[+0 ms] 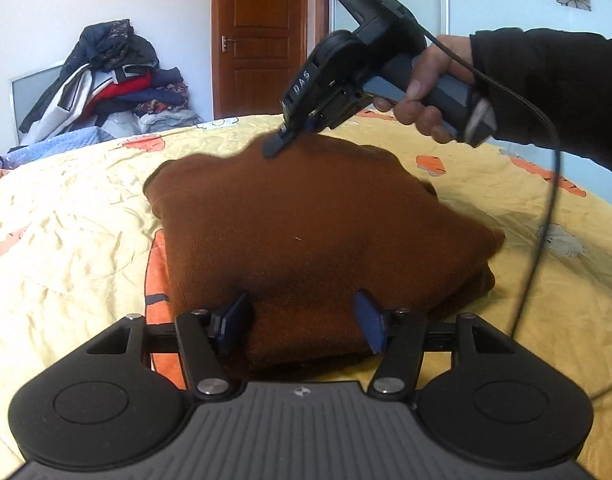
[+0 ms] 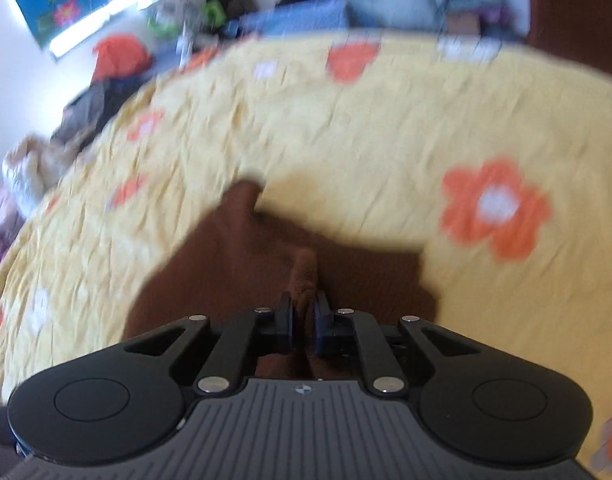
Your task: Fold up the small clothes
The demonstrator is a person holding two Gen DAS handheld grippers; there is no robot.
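Observation:
A brown knitted garment (image 1: 298, 224) lies folded in a thick bundle on the yellow flowered bedspread (image 1: 66, 232). My left gripper (image 1: 302, 322) is open, its blue-padded fingers (image 1: 234, 320) spread over the garment's near edge. My right gripper (image 1: 276, 142), held by a hand in a black sleeve, touches the garment's far edge. In the blurred right wrist view my right gripper (image 2: 304, 320) is shut on a pinched ridge of the brown garment (image 2: 306, 272).
A pile of jackets and clothes (image 1: 114, 80) is heaped beyond the bed at the back left, next to a wooden door (image 1: 262, 36). A black cable (image 1: 546, 208) hangs from the right gripper over the bedspread. More clothes (image 2: 118, 60) lie past the bed's edge.

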